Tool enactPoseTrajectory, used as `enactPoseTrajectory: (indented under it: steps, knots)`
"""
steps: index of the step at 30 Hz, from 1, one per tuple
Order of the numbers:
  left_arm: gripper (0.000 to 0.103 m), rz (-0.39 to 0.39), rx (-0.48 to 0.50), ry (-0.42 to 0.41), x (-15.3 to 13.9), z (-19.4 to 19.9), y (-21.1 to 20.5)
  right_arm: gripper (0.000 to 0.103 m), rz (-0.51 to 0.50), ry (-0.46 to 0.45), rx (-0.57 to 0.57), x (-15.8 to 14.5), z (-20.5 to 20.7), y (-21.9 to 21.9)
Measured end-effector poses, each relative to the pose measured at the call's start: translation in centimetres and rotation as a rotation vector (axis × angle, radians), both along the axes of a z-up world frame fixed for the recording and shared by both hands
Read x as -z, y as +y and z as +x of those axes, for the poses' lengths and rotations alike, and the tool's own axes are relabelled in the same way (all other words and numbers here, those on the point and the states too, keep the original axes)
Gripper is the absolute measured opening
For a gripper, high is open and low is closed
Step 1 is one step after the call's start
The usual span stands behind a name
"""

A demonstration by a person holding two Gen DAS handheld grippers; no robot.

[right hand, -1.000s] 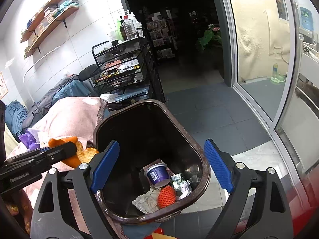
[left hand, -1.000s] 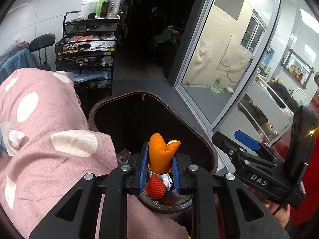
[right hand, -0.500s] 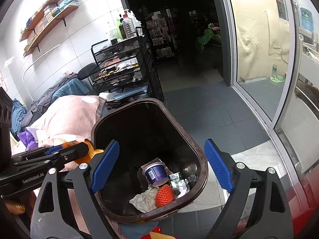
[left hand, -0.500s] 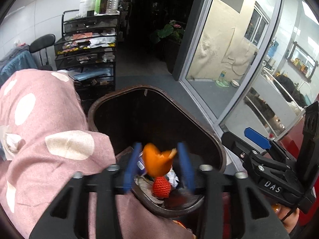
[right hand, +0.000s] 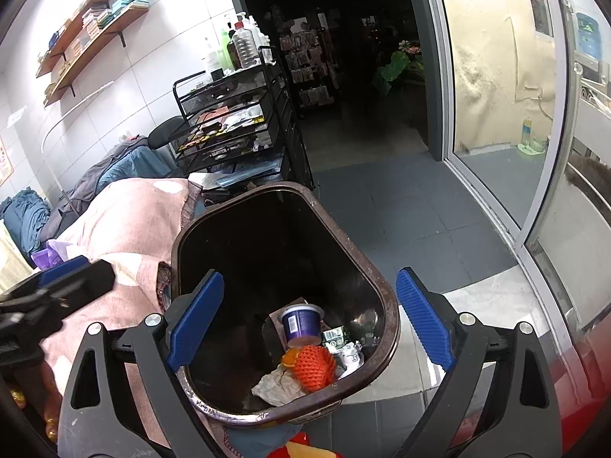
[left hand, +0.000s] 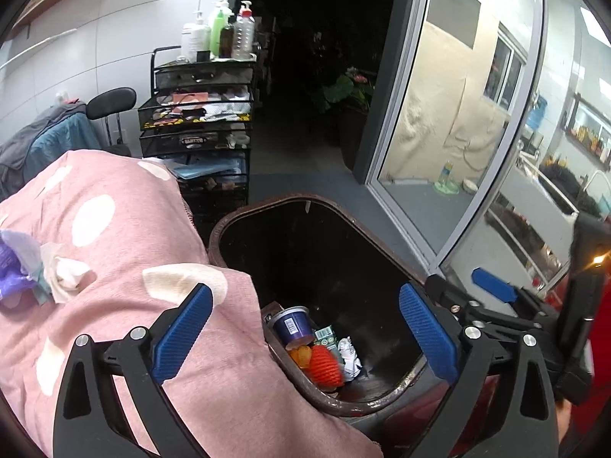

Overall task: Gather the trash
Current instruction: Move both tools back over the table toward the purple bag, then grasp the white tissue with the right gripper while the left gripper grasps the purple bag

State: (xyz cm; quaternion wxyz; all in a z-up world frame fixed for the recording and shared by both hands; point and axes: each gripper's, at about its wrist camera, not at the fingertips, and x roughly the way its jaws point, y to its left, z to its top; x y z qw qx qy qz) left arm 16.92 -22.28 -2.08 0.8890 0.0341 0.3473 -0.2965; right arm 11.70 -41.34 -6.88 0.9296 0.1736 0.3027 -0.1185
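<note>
So the left tool (left hand: 303, 330) has just been opening and its pads are wide apart with nothing between them; the peel (left hand: 300, 355) is down in the bin (left hand: 244, 215), touching the red net (left hand: 324, 364) and just near of the cup (left hand: 292, 324). The right tool (right hand: 309, 320) gapes empty too. Only its view catches the crumpled paper (right hand: 277, 383); only the left view shows tissue (left hand: 63, 274) on the pink blanket (left hand: 126, 236).

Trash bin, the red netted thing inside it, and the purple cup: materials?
Trash bin: looks like rigid dark brown plastic, glossy, with a scuffed moulded rim. Red netted thing: likely a foam mesh fruit sleeve, with an open diamond weave. Purple cup: probably thin plastic under a printed label with a barcode; could be coated paper.
</note>
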Motion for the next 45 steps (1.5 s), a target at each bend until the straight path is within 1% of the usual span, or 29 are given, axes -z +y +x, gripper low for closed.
enactPoseTrajectory:
  steps: [7,13,18,25,34,39,42,45]
  knots:
    - [0.097,0.005,-0.015,-0.076,-1.2,-1.7,1.7,0.091,0.002,0.008,-0.021,0.3,0.4,0.7]
    - [0.097,0.001,-0.041,-0.102,-1.4,-2.6,3.6,0.092,0.003,0.002,-0.058,0.2,0.6,2.3]
    - [0.097,-0.011,-0.085,-0.113,-1.5,-3.1,6.3,0.092,-0.007,-0.006,-0.104,-0.3,1.2,4.5]
    - [0.097,-0.018,-0.176,-0.112,-1.4,-3.4,10.8,0.092,-0.032,-0.029,-0.190,-1.4,2.4,7.9]
    - [0.097,-0.001,-0.318,-0.090,-0.6,-3.0,17.5,0.094,-0.092,-0.044,-0.343,-2.8,4.7,13.2]
    - [0.097,0.031,-0.389,-0.088,-0.1,-2.9,20.6,0.095,-0.126,-0.037,-0.411,-3.3,5.9,16.0]
    - [0.097,0.039,-0.425,-0.081,0.4,-2.8,22.4,0.095,-0.120,-0.019,-0.452,-3.3,6.9,17.4]
    - [0.097,0.038,-0.461,-0.055,1.0,-2.5,24.1,0.095,-0.110,0.000,-0.490,-3.3,7.9,18.6]
